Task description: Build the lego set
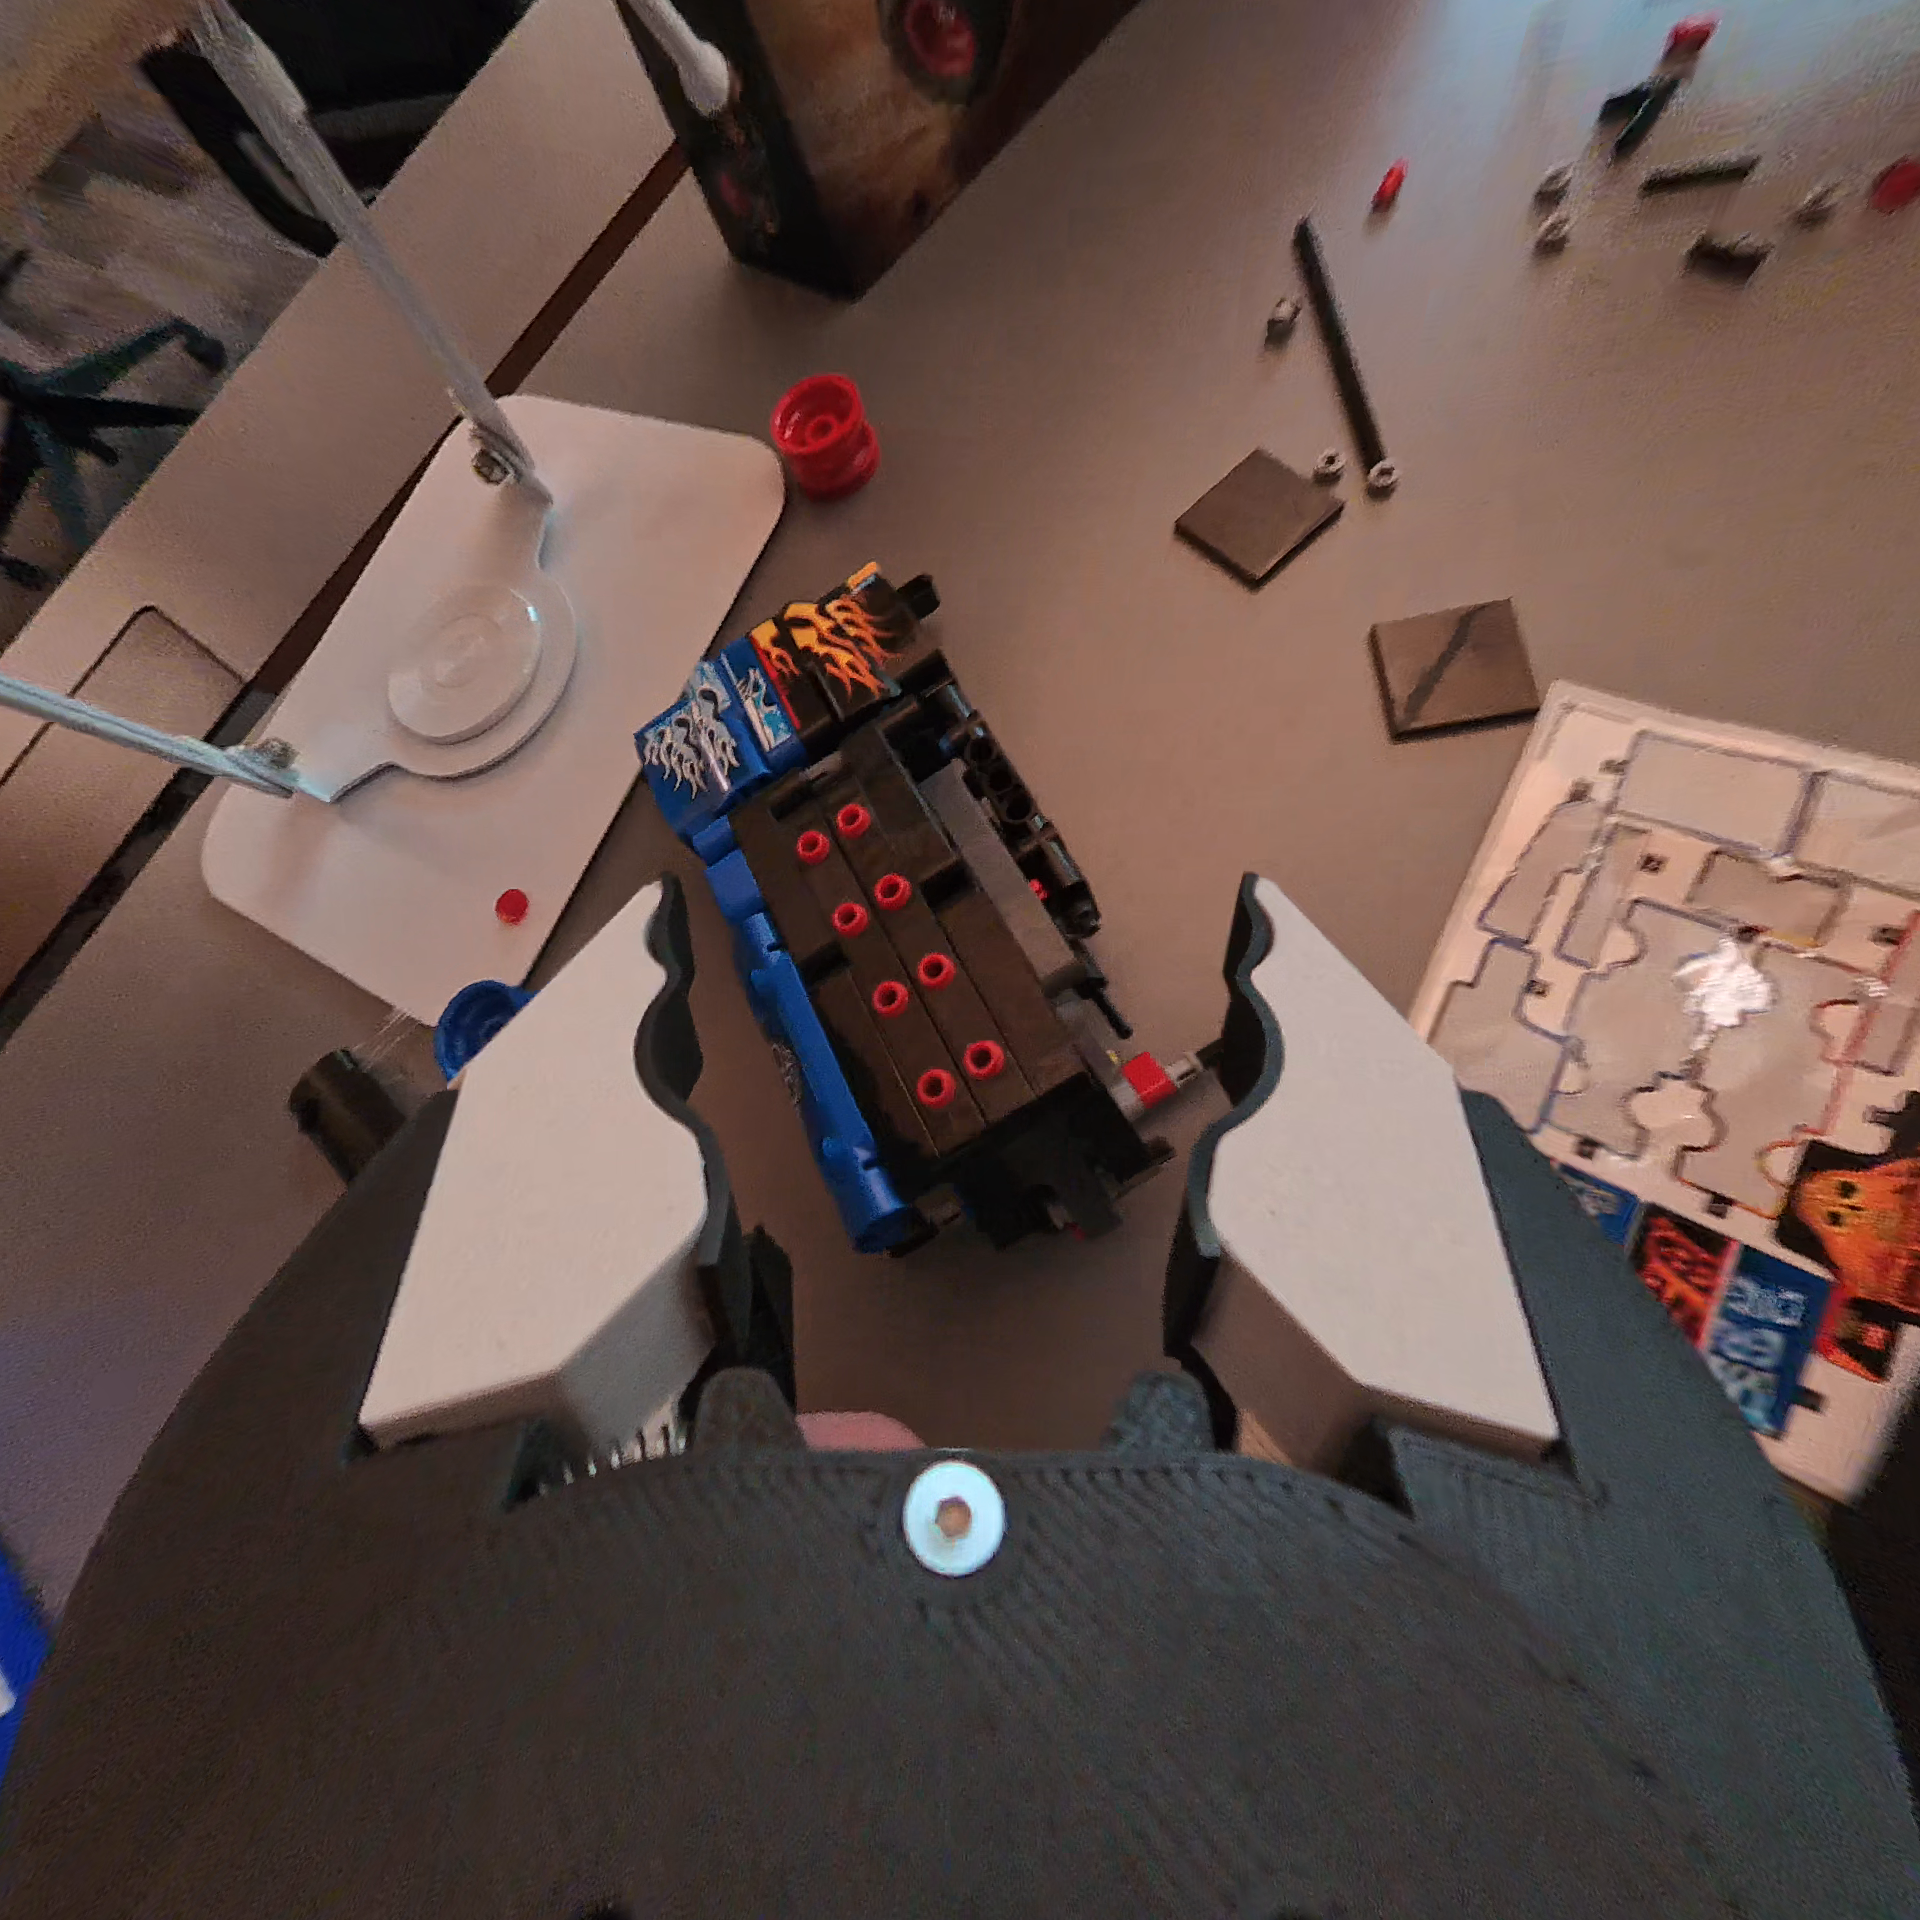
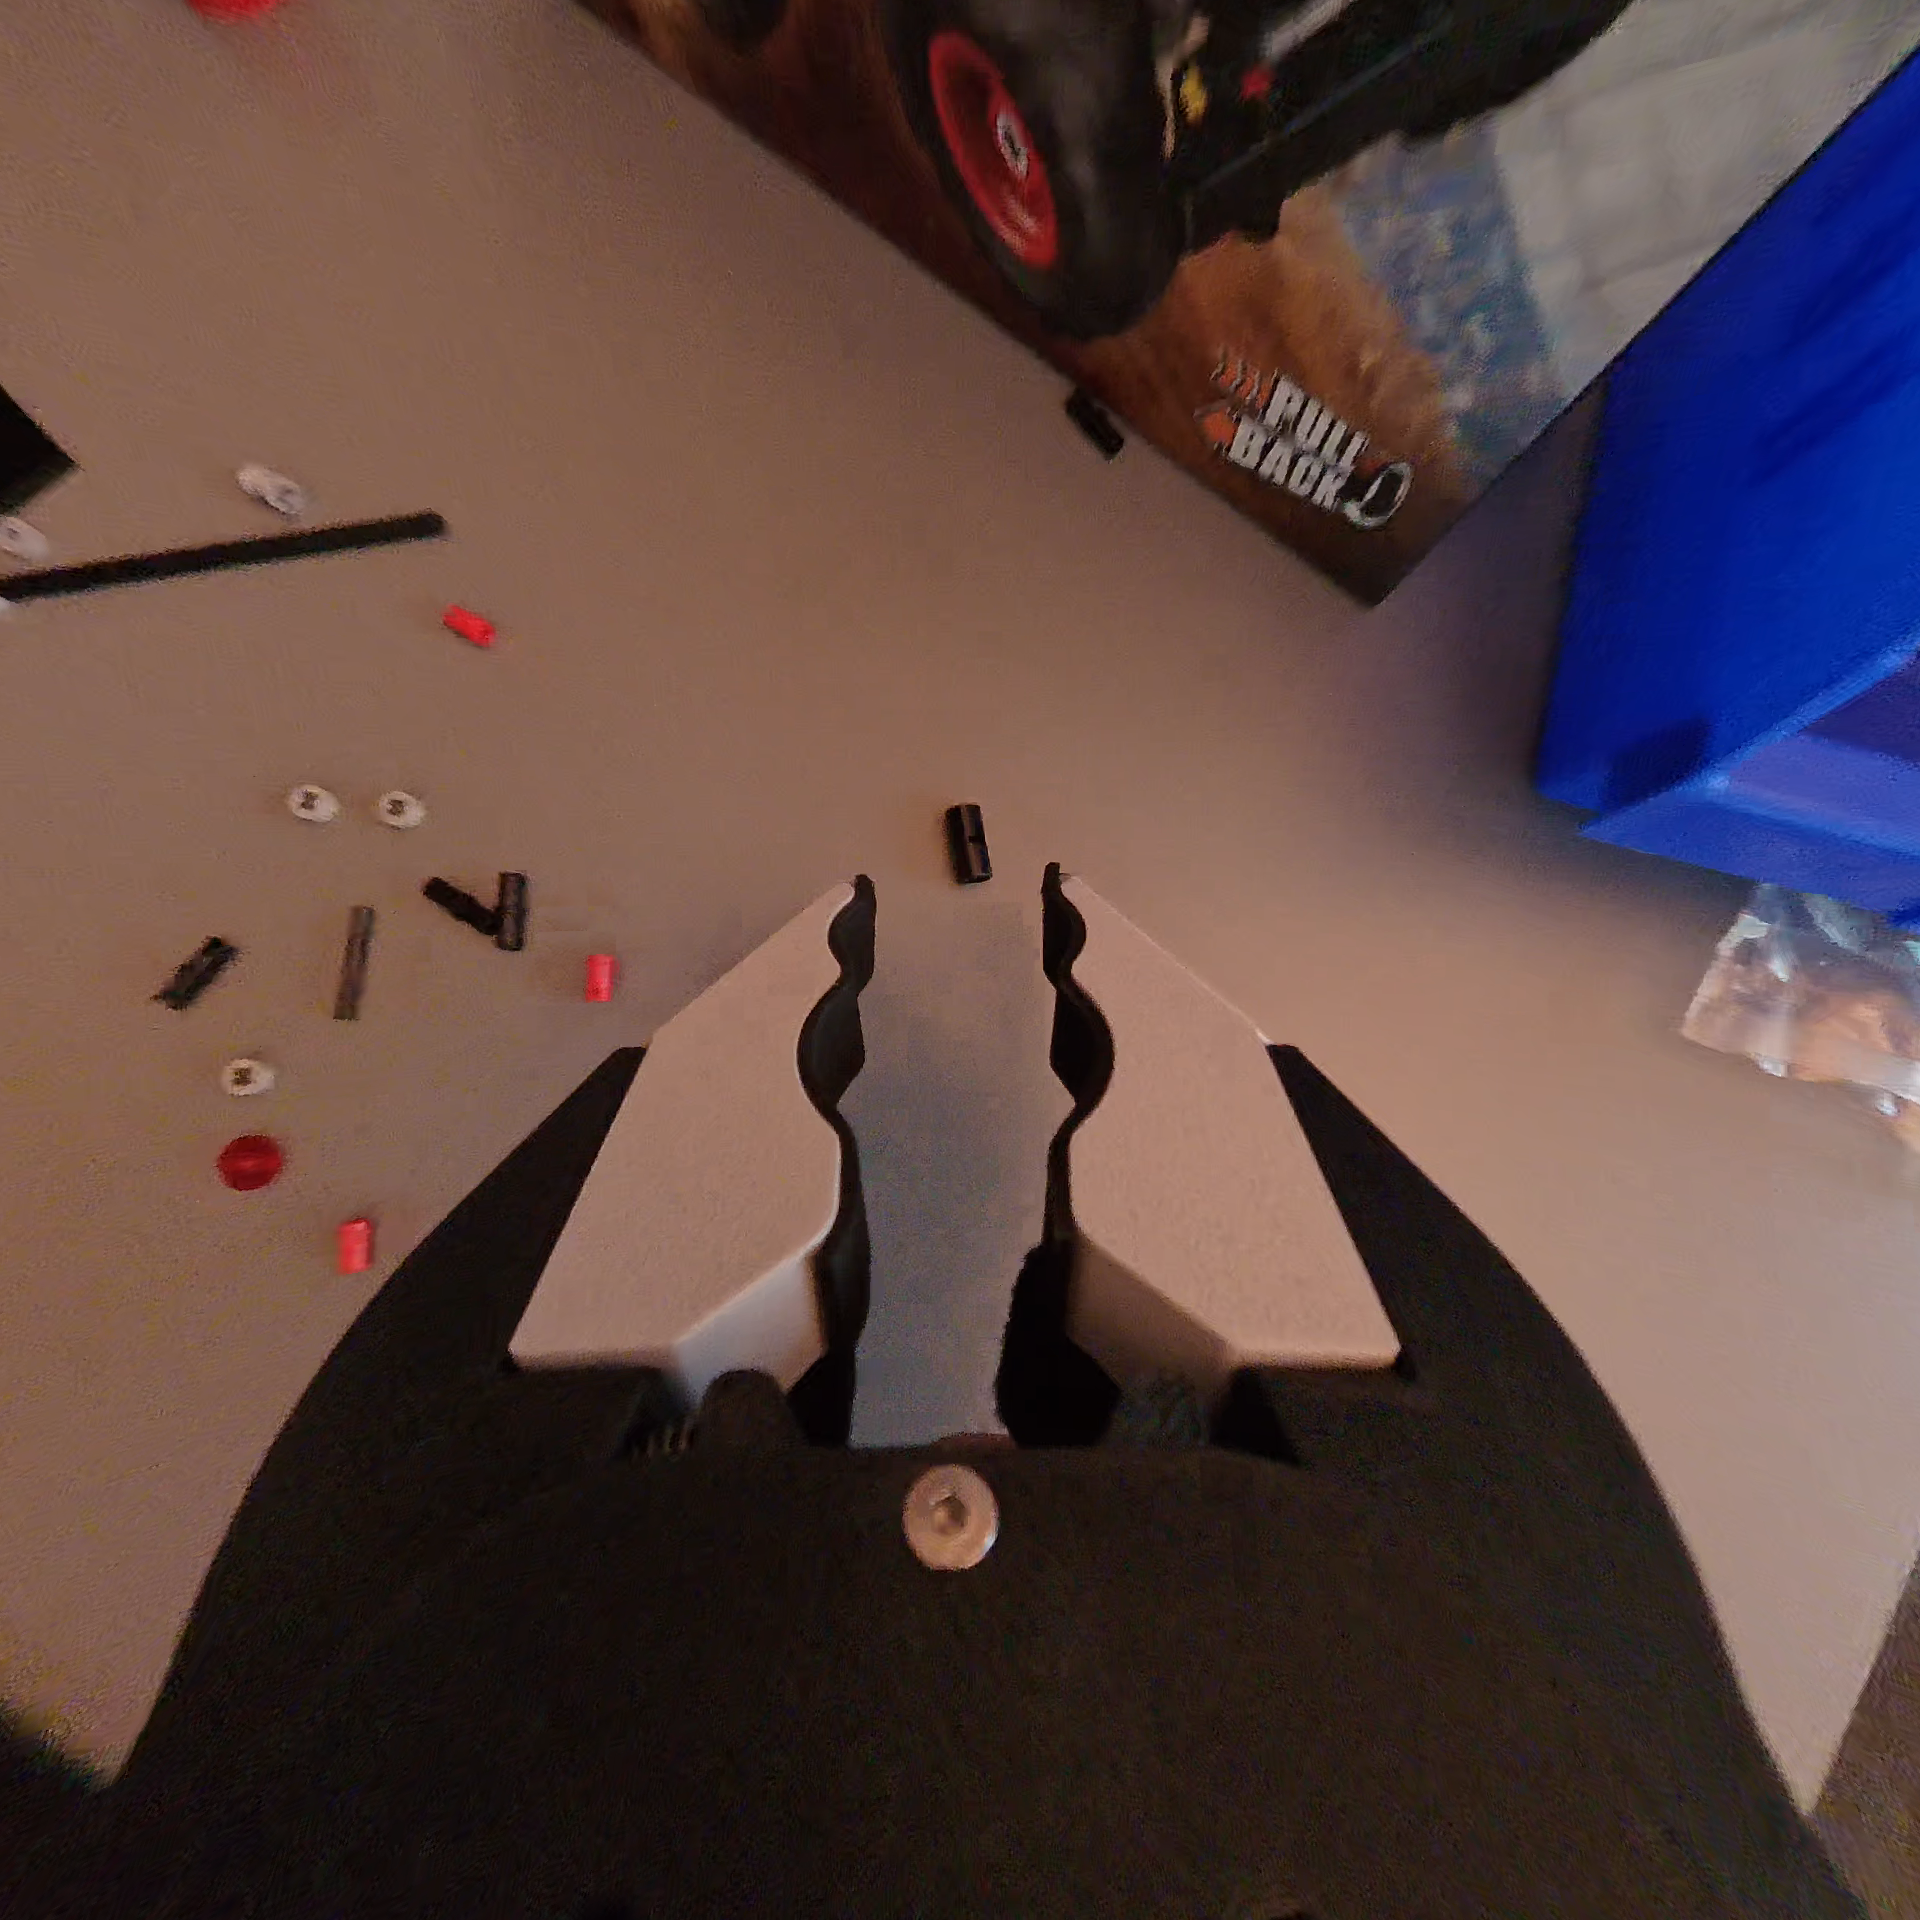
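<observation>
Left wrist view, from the left edge: a white lamp base (image 1: 488, 686) lies flat on the counter (image 1: 1039, 343) at 10 o'clock, with a small red stud (image 1: 510, 905) sitting on its near corner. A blue cap-shaped piece (image 1: 473, 1023) peeks out beside your left tool's left finger. A red wheel hub (image 1: 826, 431) rests at 11 o'clock, just off the lamp base.

Your left tool (image 1: 956, 914) is spread wide, holding nothing. The part-built lego model (image 1: 894, 935), black with a blue side rail, red pins on top and flame stickers at its far end, lies on the counter between the fingers, not gripped. Its short axle with a red bush (image 1: 1146, 1077) sticks out toward the right finger; contact cannot be told.

At 1 o'clock: two dark square panels (image 1: 1257, 514), a long black axle (image 1: 1340, 353). The sticker sheet (image 1: 1683, 935) lies at 3 o'clock.

Right wrist view, from the left: loose pieces at 9 o'clock, among them a black axle (image 2: 223, 556), pale bushes (image 2: 312, 803), black pins (image 2: 488, 906) and red bushes (image 2: 597, 977). Your right tool (image 2: 956, 883) is parted narrowly and empty. A black connector (image 2: 967, 845) lies on the counter just beyond the tips. The set box (image 2: 1195, 208) stands at 1 o'clock, a blue bin (image 2: 1766, 582) at 2 o'clock.
</observation>
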A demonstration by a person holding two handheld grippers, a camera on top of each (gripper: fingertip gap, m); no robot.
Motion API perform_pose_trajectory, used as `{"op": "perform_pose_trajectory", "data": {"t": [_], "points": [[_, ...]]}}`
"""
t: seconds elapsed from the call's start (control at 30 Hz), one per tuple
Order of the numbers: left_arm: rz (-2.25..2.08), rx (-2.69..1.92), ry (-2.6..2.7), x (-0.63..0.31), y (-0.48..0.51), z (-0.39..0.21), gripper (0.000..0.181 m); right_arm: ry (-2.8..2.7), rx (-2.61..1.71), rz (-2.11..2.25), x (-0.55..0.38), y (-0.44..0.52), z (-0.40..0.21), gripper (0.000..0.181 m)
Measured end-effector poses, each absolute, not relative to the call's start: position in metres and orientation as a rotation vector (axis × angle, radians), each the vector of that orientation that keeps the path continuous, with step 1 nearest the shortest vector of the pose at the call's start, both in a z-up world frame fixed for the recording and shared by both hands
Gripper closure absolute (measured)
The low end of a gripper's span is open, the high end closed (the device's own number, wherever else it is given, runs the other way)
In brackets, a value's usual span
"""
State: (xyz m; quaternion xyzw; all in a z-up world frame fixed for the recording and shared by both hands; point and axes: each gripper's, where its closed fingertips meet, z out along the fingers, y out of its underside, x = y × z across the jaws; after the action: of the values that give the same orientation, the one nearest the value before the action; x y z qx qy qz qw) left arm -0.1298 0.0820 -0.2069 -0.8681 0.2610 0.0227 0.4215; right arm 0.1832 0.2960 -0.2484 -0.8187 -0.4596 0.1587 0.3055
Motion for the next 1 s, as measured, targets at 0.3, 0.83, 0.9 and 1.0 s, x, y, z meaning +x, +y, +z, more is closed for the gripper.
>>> {"op": "perform_pose_trajectory", "data": {"t": [0.3,0.83,0.9,1.0], "points": [[0.183,-2.178,0.683,-0.142,0.087,-0.219,0.103,-1.286,-2.173,0.465,0.168,0.3,-0.271,0.176],[0.099,-2.229,0.74,-0.153,0.072,-0.207,0.113,-1.777,-1.883,0.703,0.068,0.164,-0.239,0.176],[0.091,-2.237,0.751,-0.151,0.071,-0.209,0.118,-1.84,-1.873,0.732,0.061,0.145,-0.245,0.176],[0.055,-2.24,0.828,-0.15,0.068,-0.209,0.118,-1.924,-1.854,0.74,0.058,0.129,-0.257,0.176]]}}
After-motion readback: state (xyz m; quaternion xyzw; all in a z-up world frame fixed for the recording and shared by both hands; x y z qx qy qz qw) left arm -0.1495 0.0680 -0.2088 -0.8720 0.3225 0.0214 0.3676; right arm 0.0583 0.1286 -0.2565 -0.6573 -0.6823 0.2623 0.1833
